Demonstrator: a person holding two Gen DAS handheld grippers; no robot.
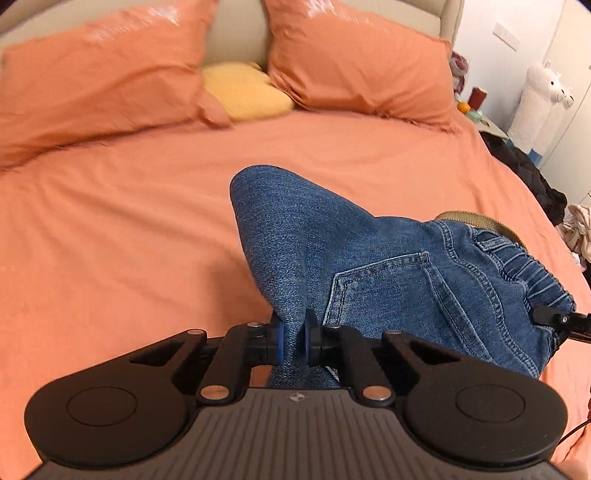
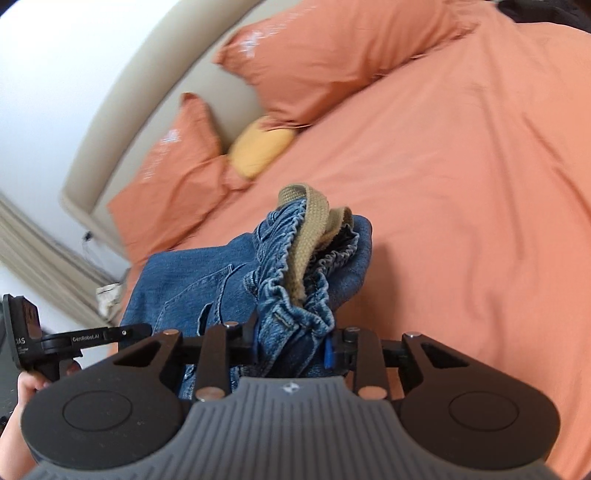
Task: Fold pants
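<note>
The left gripper points steeply down toward the bed, its two blue pads pinched tight on a narrow fold of the jeans. The denim rises from that pinch in a peaked ridge and drapes away to the right, where a back pocket and the gathered elastic waistband show.

The right gripper tilts down less sharply and is clenched on the bunched waistband of the jeans; thick folds of denim fill the gap between its jaws, so they stand somewhat apart. A tan webbing belt loops out of the waistband above that grip. In the left wrist view the tip of the right gripper shows at the waistband's far right end. In the right wrist view the left gripper sits low at the left edge, with part of the person's hand behind it.

The jeans hang between both grippers above the orange sheet. Two orange pillows and a yellow cushion lie at the headboard.
</note>
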